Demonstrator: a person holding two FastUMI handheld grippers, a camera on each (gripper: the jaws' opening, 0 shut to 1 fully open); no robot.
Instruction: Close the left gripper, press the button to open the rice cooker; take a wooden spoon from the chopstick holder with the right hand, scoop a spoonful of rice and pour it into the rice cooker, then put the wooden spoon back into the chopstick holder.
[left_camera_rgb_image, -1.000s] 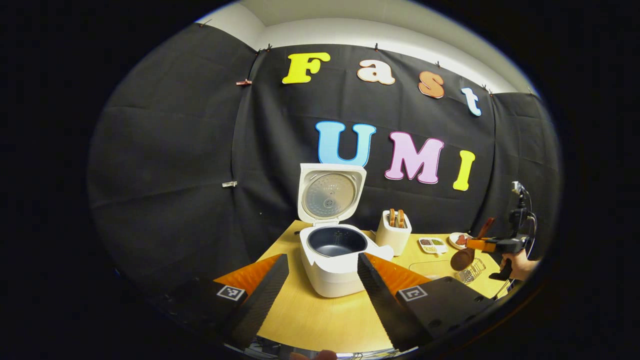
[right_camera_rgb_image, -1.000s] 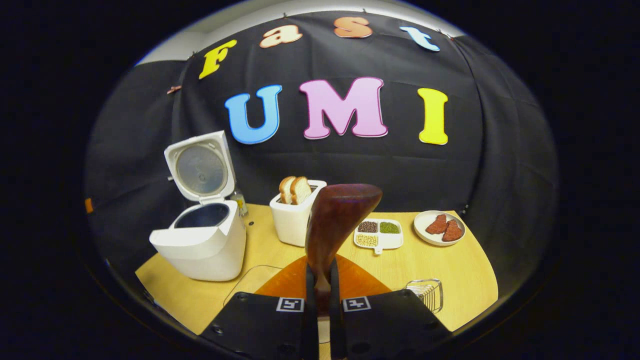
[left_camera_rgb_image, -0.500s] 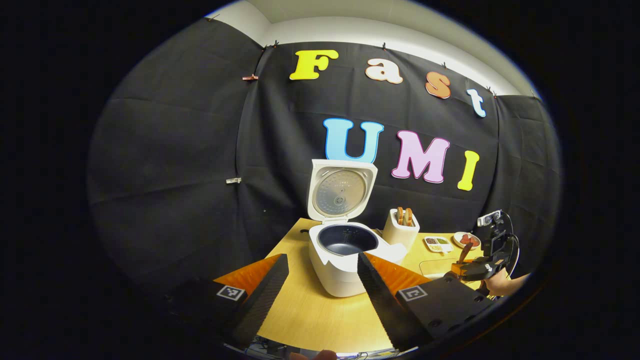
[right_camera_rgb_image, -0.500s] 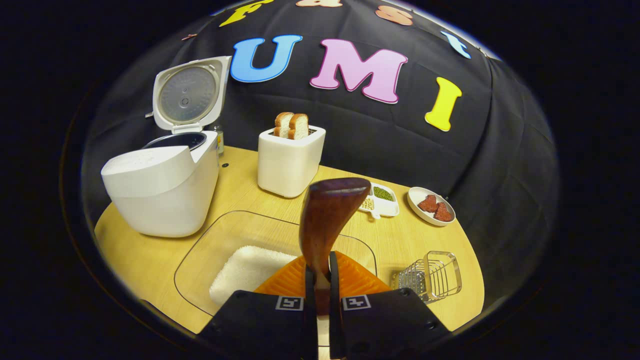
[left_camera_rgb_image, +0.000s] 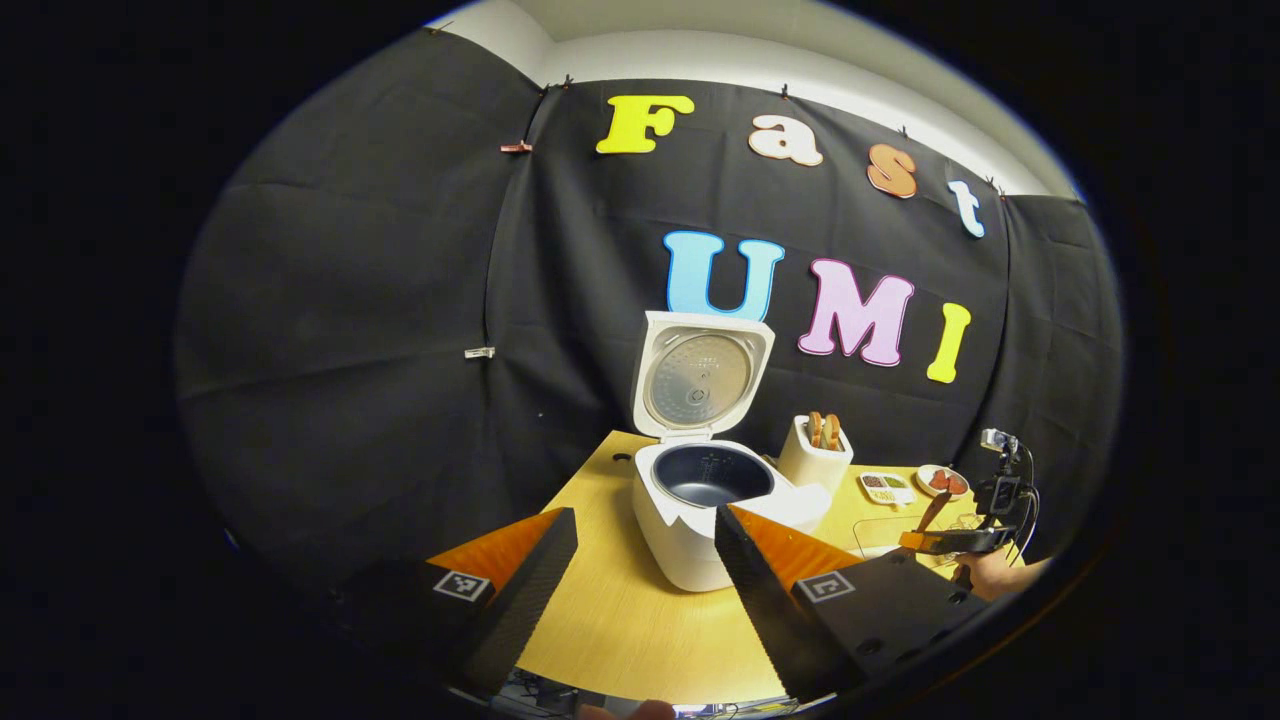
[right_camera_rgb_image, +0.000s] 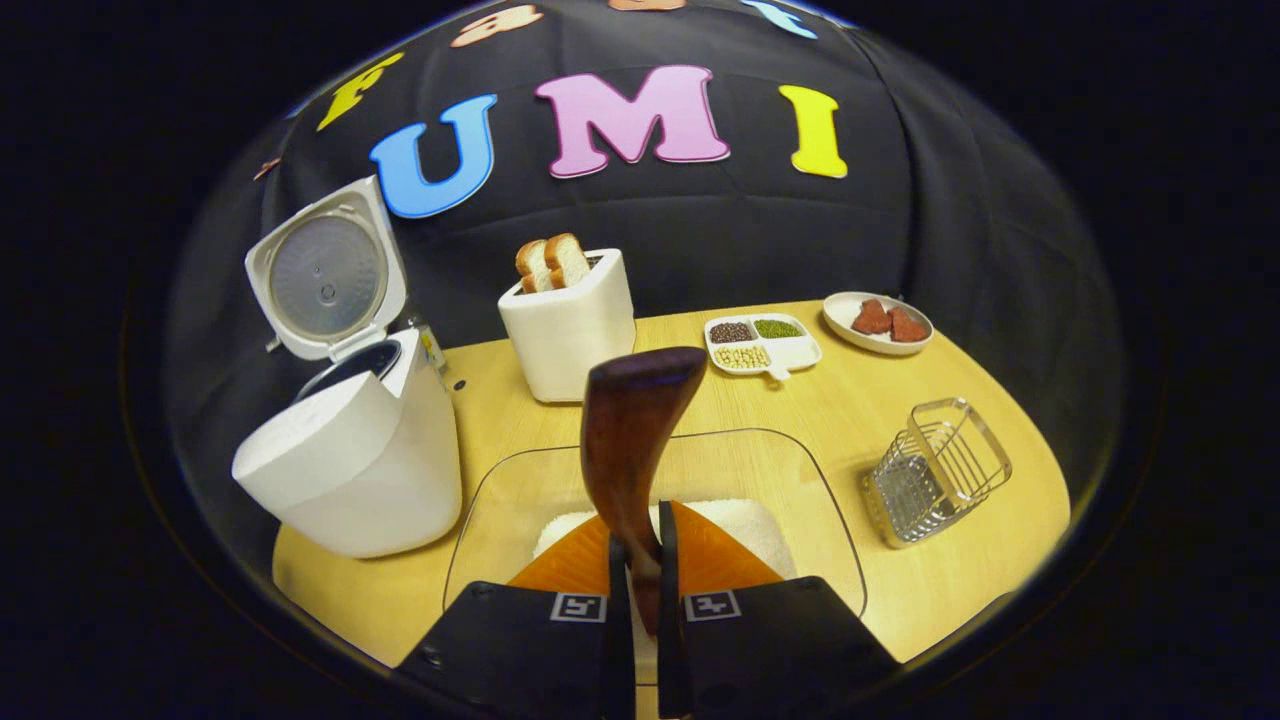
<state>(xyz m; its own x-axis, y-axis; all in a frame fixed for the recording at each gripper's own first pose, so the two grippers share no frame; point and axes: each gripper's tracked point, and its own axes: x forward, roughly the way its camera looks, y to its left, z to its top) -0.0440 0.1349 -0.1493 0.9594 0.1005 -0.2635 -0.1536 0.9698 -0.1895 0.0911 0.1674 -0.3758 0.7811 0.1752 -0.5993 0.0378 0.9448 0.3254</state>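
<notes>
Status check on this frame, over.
Left gripper open, idle. Right gripper shut on dark wooden spoon above clear rice tray. White rice cooker open. Path clear.

rice cooker lid up, wooden spoon upright

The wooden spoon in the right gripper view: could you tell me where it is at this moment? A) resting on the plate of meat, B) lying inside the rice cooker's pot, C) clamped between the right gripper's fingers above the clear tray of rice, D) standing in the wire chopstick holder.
C: the wooden spoon rises from the right gripper, whose two fingers press on its handle, over the clear tray of rice.
</notes>
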